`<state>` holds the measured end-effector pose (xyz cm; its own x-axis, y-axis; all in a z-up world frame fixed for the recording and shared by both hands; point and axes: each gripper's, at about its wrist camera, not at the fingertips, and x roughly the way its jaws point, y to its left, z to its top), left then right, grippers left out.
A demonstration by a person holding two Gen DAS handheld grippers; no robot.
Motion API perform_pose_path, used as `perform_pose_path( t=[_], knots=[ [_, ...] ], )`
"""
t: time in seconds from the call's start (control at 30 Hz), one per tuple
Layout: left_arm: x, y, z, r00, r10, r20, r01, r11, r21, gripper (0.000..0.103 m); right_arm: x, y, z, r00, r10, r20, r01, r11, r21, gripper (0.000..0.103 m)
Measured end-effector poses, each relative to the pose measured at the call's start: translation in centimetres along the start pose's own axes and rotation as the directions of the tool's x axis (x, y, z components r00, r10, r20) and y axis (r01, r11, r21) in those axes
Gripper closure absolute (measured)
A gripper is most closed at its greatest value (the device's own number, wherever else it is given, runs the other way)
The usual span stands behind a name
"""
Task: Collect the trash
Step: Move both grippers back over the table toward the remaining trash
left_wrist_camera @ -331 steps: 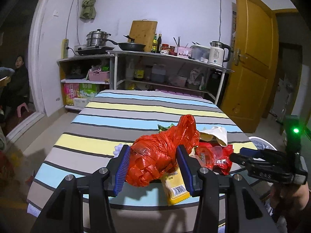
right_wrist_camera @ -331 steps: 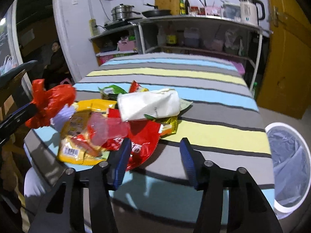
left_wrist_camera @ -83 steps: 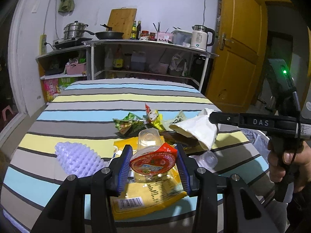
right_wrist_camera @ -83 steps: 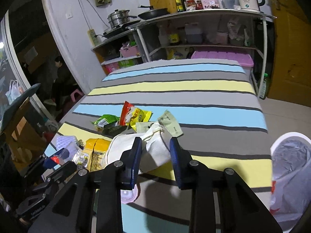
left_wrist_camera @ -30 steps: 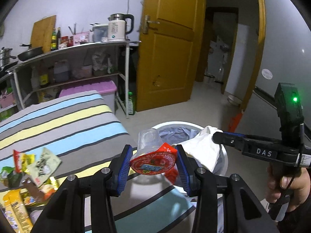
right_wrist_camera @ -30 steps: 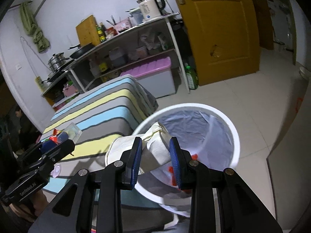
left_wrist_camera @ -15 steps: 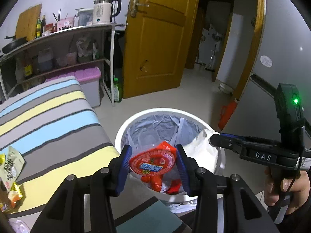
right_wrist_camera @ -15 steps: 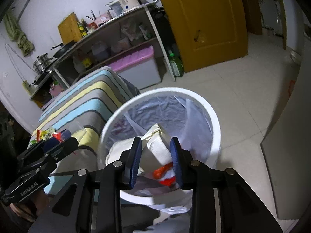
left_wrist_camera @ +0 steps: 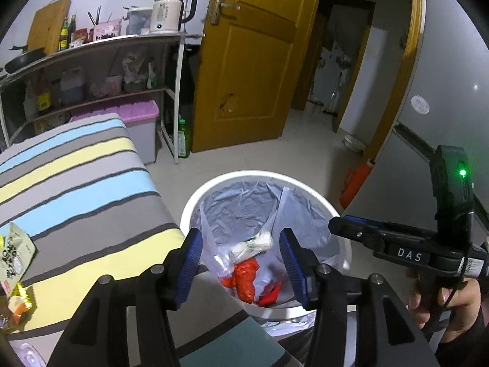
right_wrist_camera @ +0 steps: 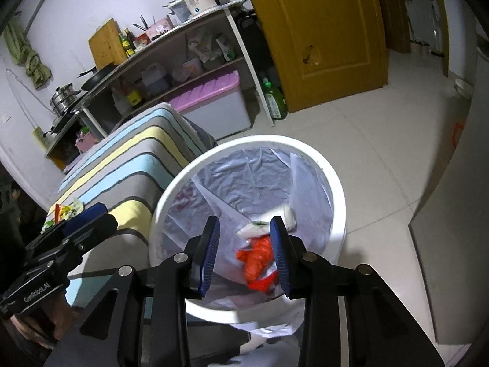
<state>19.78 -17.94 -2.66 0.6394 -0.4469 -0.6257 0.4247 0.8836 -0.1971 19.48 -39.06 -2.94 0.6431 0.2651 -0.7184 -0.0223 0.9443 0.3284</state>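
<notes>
A: What is sitting beside the striped table [left_wrist_camera: 76,183] now?

B: The white bin [left_wrist_camera: 318,197], lined with a pale bag [left_wrist_camera: 244,208], is filling the middle of both views. Half a second ago the left gripper [left_wrist_camera: 241,260] was still carrying the red-lidded cup above it, and the right gripper [right_wrist_camera: 244,253] was still pinching the white paper wad.

A: And now?

B: Both are hanging over the bin with nothing between their blue pads. The left jaws are opening and standing wide apart; the right jaws are opening too, with a narrower gap.

A: Where is the trash lying?

B: The white wad [left_wrist_camera: 253,243] is resting inside the bin on the liner, just above the red bag [left_wrist_camera: 246,278]. A clear shape [left_wrist_camera: 223,260] beside them may be the cup, but I cannot tell for sure.

A: Anything remaining on the table?

B: A few snack wrappers [left_wrist_camera: 13,253] are lying at its left edge, well apart from the bin.
</notes>
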Motion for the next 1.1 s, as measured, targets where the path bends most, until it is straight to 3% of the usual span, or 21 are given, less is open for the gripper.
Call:
perform_pose_path(
  t=[0.4, 0.77, 1.1],
  knots=[
    [-6.2, 0.5, -0.2, 0.995, 0.014, 0.104, -0.012, 1.000, -0.018, 0.051, -3.8, 4.9, -0.3, 0.995, 0.068, 0.080, -0.060, 0.994, -0.096, 0.067],
    [-12.0, 2.7, -1.8, 0.978, 0.108, 0.178, -0.100, 0.994, -0.053, 0.051, -5.7, 10.2, -1.7, 0.985, 0.138, 0.102, -0.117, 0.974, -0.195, 0.067],
    [-16.6, 5.5, -3.8, 0.954, 0.207, 0.218, -0.182, 0.975, -0.128, 0.051, -5.8, 14.6, -4.0, 0.975, 0.215, 0.063, -0.190, 0.942, -0.277, 0.067]
  ],
)
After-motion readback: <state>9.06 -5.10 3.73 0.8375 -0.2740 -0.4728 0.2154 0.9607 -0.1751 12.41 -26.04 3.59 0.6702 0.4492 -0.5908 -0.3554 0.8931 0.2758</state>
